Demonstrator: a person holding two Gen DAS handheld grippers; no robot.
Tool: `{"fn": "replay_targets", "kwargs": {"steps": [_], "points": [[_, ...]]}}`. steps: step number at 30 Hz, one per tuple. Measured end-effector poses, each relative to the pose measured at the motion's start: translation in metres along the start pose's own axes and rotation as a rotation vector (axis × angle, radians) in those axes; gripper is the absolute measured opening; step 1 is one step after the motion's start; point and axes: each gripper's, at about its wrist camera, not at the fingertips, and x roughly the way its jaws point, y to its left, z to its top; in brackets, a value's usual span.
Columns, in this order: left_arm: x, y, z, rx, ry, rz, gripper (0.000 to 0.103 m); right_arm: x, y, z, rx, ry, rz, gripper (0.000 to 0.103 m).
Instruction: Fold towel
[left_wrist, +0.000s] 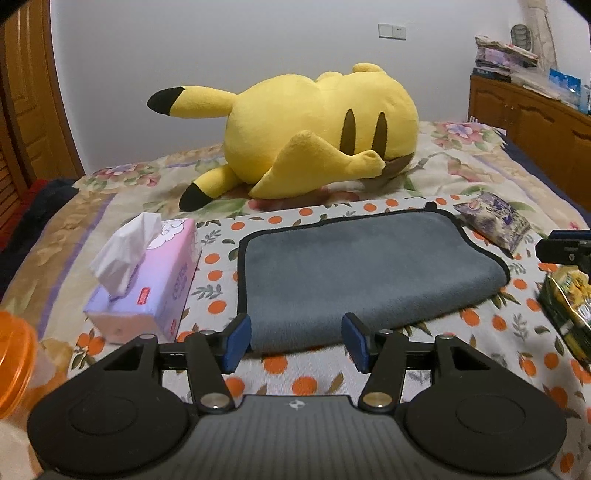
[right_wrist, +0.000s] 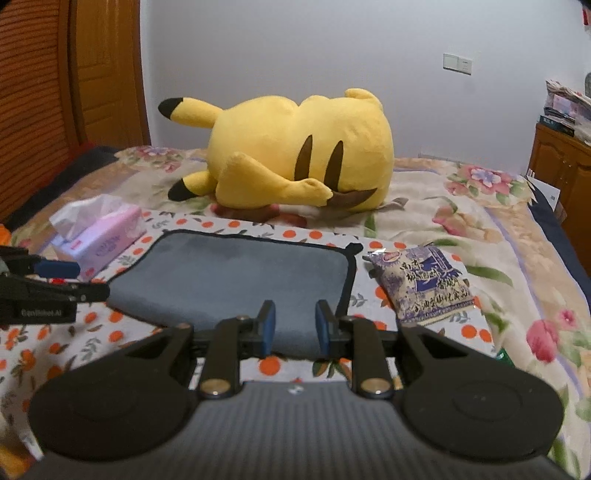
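A grey towel (left_wrist: 362, 273) with a black border lies folded on an orange-dotted cloth (left_wrist: 295, 373) on the bed; it also shows in the right wrist view (right_wrist: 236, 280). My left gripper (left_wrist: 295, 341) is open and empty, its blue pads at the towel's near fold edge on the left side. My right gripper (right_wrist: 293, 328) is open with a narrower gap and empty, at the towel's near edge toward the right. The left gripper also shows at the left of the right wrist view (right_wrist: 55, 280).
A big yellow plush toy (left_wrist: 306, 133) lies behind the towel. A pink tissue box (left_wrist: 147, 284) stands to the left, a purple snack packet (right_wrist: 421, 284) to the right, a green packet (left_wrist: 569, 317) at far right. A wooden cabinet (left_wrist: 535, 125) stands beyond the bed.
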Motion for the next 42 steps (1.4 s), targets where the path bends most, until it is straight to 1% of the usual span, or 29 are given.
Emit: {"fn": "replay_targets", "kwargs": {"steps": [8,10,13,17,22,25,27,30,34,36,37,39,41,42], "points": [[-0.022,-0.005,-0.015,0.018,0.007,0.001,0.062,-0.024,0.004,-0.019,0.028,0.003,0.000,0.024],[-0.028,-0.008,-0.019,0.026,0.005,0.002,0.064,-0.028,0.003,-0.025,0.040,0.006,-0.003,0.024],[-0.035,-0.013,-0.024,0.044,0.010,-0.012,0.064,-0.034,0.003,-0.032,0.059,0.012,-0.007,0.024],[-0.047,-0.018,-0.032,0.064,0.007,-0.011,0.066,-0.043,0.004,-0.038,0.074,0.012,-0.007,0.024],[-0.061,-0.024,-0.041,0.065,0.011,-0.020,0.069,-0.055,0.008,-0.044,0.053,0.010,-0.015,0.024],[-0.069,-0.026,-0.044,0.043,0.018,-0.043,0.072,-0.062,0.012,-0.045,0.042,0.006,-0.014,0.024],[-0.076,-0.028,-0.046,0.043,0.010,-0.042,0.074,-0.067,0.014,-0.046,0.033,0.005,-0.012,0.025],[-0.087,-0.031,-0.048,0.040,0.001,-0.049,0.075,-0.075,0.019,-0.047,0.023,0.001,-0.013,0.026],[-0.105,-0.031,-0.046,0.029,-0.018,-0.056,0.079,-0.088,0.022,-0.048,0.029,-0.002,-0.006,0.038],[-0.115,-0.031,-0.045,0.034,-0.030,-0.050,0.082,-0.095,0.023,-0.047,0.029,-0.006,-0.006,0.039],[-0.120,-0.030,-0.045,0.036,-0.036,-0.045,0.084,-0.098,0.024,-0.047,0.030,-0.008,-0.005,0.042],[-0.129,-0.029,-0.044,0.034,-0.047,-0.039,0.086,-0.105,0.026,-0.046,0.031,-0.015,-0.006,0.051],[-0.139,-0.028,-0.044,0.032,-0.059,-0.030,0.090,-0.112,0.026,-0.044,0.031,-0.024,-0.003,0.065],[-0.144,-0.027,-0.045,0.030,-0.066,-0.023,0.093,-0.116,0.026,-0.043,0.034,-0.030,-0.001,0.067]]}}
